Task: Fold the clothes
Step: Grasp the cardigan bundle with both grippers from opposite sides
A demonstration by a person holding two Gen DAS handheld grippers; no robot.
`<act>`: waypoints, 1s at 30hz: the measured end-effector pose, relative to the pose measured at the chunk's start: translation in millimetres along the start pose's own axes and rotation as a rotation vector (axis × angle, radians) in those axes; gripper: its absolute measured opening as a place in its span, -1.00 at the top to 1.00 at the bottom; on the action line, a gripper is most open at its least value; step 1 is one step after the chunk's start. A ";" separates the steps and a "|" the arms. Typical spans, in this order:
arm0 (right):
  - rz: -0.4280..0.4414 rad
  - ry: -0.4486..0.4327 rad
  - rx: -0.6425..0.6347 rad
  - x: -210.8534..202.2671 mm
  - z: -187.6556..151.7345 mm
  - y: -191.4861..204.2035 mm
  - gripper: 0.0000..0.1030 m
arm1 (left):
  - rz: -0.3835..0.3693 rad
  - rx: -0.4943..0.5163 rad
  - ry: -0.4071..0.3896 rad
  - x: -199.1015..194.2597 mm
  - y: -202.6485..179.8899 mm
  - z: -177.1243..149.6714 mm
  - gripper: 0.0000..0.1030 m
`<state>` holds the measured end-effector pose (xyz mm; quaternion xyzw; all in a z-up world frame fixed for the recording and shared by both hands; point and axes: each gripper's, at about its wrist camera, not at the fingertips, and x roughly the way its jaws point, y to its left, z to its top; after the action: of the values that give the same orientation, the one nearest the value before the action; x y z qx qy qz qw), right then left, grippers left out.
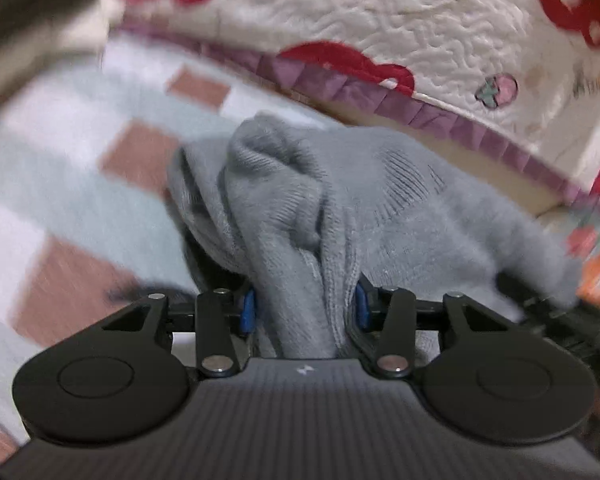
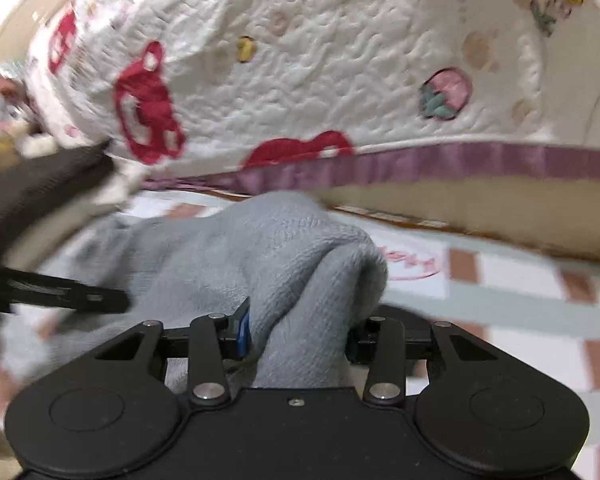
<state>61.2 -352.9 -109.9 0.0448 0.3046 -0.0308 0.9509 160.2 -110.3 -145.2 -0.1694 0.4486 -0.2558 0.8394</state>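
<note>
- Left tool (image 1: 304,304): you have it clamped on a bunched ridge of the grey knit garment (image 1: 340,200); cloth fills the gap between the blue pads.
- Right tool (image 2: 296,330): likewise closed on a thick fold of the same garment.
- Garment hangs gathered between both tools, above the checked bed sheet (image 2: 520,304), near the quilt (image 2: 340,60).
- Progress, judged: early; no flat, finished fold visible; laying out and creasing remain.

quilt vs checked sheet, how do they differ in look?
The quilt is cream, puckered and printed with red shapes and strawberries; the sheet is flat, with pale blue bands and brownish-red squares. The quilt has a purple edge band; the sheet shows none. The quilt rises behind; the sheet lies under the grey garment. Both are bedding with mostly pale grounds.
</note>
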 end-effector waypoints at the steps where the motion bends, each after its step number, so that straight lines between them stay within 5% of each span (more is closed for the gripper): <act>1: 0.007 0.009 0.025 2.9 -3.2 -6.6 0.09 | -0.011 -0.030 0.001 1.1 4.7 -1.2 0.09; 10: 0.104 0.056 0.303 17.1 -28.4 -48.7 -0.11 | -0.096 -0.219 0.030 24.4 35.0 -7.7 -0.30; 17: 0.175 0.081 0.611 20.9 -48.3 -74.9 -0.37 | -0.056 -0.183 0.021 26.4 29.6 -7.1 -0.44; 22: 0.163 0.078 0.650 22.3 -59.1 -76.5 -0.47 | -0.006 -0.129 -0.005 25.6 23.8 -8.0 -0.61; 26: 0.145 0.071 0.663 26.0 -65.3 -77.3 -0.77 | -0.043 -0.112 -0.007 27.9 23.4 -7.6 -0.84; 30: 0.133 0.056 0.672 30.3 -69.9 -76.0 -0.79 | -0.072 -0.112 -0.017 31.5 22.3 -6.7 -0.87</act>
<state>39.0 -422.1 -189.3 0.3759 0.3000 -0.0660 0.8743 175.5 -110.8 -181.3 -0.2341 0.4487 -0.2589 0.8227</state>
